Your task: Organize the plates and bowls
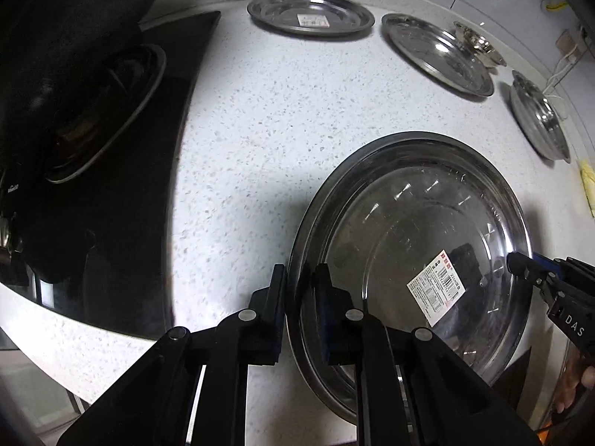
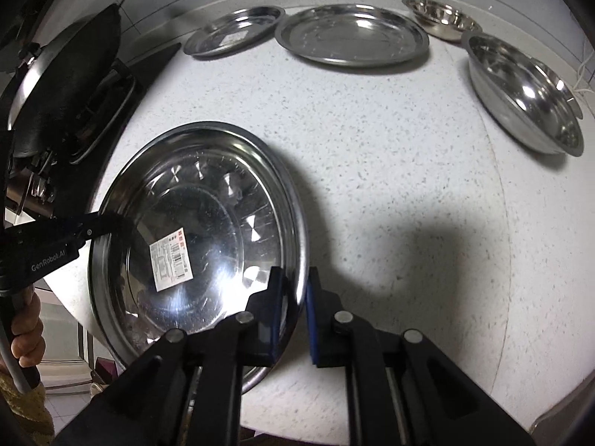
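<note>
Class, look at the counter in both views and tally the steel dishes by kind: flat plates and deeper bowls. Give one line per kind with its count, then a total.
Flat plates: 3 – the big labelled plate held by the left gripper and right gripper, a smaller labelled plate, a plain plate.
Bowls: 2 – a small bowl, a wide bowl.
Total: 5

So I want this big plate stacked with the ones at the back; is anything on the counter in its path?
Nothing visible. The big plate, straddled at its rim by both tools, faces bare counter up to the back plates. The stove sits off to the left.
</note>
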